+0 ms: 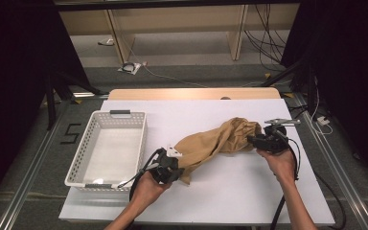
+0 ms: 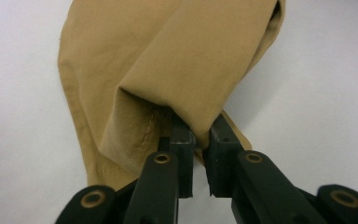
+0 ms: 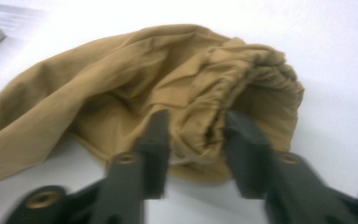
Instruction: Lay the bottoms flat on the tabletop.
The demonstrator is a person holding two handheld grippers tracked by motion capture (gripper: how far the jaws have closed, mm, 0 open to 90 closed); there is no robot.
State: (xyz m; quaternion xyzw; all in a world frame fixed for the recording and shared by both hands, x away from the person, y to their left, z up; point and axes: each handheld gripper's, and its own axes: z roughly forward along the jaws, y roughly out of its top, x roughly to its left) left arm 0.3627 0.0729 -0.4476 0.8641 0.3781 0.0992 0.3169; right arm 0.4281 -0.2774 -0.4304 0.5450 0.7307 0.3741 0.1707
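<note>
A tan garment [image 1: 220,139] with a gathered elastic end lies stretched across the white table cover. My left gripper [image 1: 177,165] is at its near left end. In the left gripper view the jaws [image 2: 200,140] are shut on a fold of the tan cloth [image 2: 168,56]. My right gripper [image 1: 252,140] is at the gathered end on the right. In the right gripper view its jaws [image 3: 193,126] stand apart, open, with the bunched elastic edge of the garment [image 3: 168,79] between them. That view is blurred.
An empty white plastic basket [image 1: 120,115] stands on the left of the table, close to my left hand. The white table cover [image 1: 211,196] runs out to edges at front and right. Black curtains and cables surround the table.
</note>
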